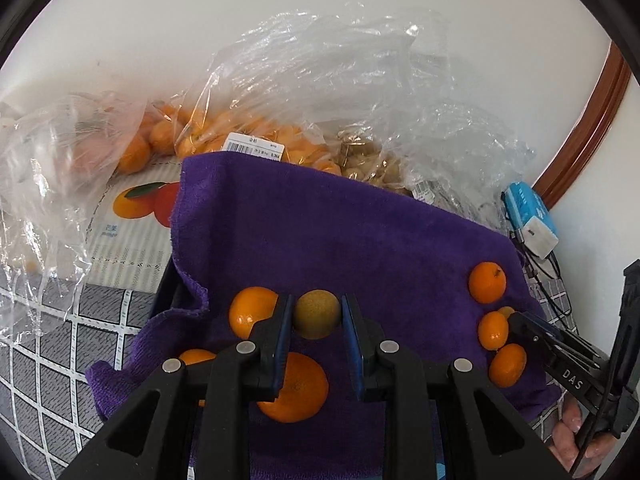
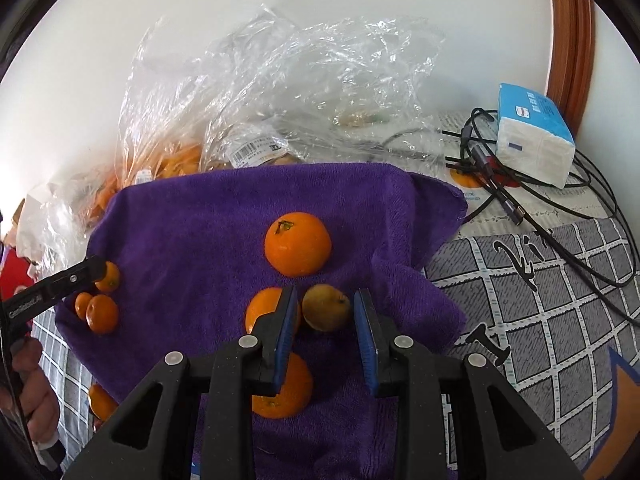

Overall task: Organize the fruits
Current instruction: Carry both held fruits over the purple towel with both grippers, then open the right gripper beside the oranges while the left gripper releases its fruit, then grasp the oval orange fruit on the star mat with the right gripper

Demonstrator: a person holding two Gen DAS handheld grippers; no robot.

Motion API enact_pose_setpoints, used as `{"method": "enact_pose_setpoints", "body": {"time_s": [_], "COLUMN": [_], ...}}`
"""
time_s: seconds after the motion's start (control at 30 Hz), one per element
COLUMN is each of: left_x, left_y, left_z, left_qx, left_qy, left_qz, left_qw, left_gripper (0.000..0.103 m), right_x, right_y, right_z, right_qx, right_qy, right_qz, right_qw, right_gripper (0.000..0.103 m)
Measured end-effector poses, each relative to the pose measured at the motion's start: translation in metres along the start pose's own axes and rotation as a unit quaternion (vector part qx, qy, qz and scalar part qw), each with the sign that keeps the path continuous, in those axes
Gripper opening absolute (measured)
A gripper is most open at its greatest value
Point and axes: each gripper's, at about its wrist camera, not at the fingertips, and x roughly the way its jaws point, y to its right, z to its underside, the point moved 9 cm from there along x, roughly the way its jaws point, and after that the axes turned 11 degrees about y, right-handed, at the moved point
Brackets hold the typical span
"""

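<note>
Towel (image 2: pixel 240 208): purple, draped over a dark box (image 1: pixel 164 292); loose oranges (image 2: pixel 298 244) lie on it
Bags (image 1: pixel 224 132): clear plastic behind the towel; one full of oranges, its neighbour holds pale brown pieces, kind unclear
Left gripper (image 1: pixel 318 300): clenched on a yellow-green fruit (image 1: pixel 317 316), low over the towel
Right gripper (image 2: pixel 325 293): pads clasp a dull yellow fruit (image 2: pixel 326 310)
Step, judged: setting down; lower onto the cloth before easing off, clear of neighbours, or it rolls

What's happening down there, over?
Left gripper shut on yellow fruit. Right gripper shut on second yellow fruit. Oranges scattered on purple towel below.
</note>
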Motion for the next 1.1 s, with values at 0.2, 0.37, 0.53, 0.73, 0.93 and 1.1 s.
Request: {"method": "enact_pose_setpoints", "body": {"time_s": [0.2,0.37,0.53,0.73,0.93,1.1], "left_x": [0.016,0.016,-0.002,-0.053,-0.100,-0.126], "left_y": [0.004,0.004,0.006,-0.007,-0.047,-0.082], "left_z": [0.013,0.016,0.014,0.009,0.016,0.032], "left_qx": [0.017,0.017,0.017,0.015,0.000,-0.014], "left_qy": [-0.035,-0.037,-0.032,0.006,0.027,0.029], "left_qz": [-0.012,-0.013,-0.008,-0.012,-0.021,-0.026], "left_qw": [0.9992,0.9991,0.9993,0.9998,0.9994,0.9991], "left_gripper": [0.024,0.028,0.036,0.040,0.040,0.040], "right_x": [-0.011,-0.032,-0.052,-0.078,-0.094,-0.090], "right_y": [-0.005,-0.006,-0.005,-0.015,-0.030,-0.062], "right_z": [0.000,0.000,0.005,0.009,0.020,0.043], "right_qx": [-0.021,-0.032,-0.031,-0.037,-0.009,0.015], "right_qy": [0.004,0.020,0.026,0.048,0.045,0.002], "right_qz": [0.004,0.018,0.031,0.042,0.059,0.019], "right_qw": [1.000,0.999,0.999,0.997,0.997,1.000], "right_gripper": [0.033,0.049,0.054,0.054,0.054,0.045]}}
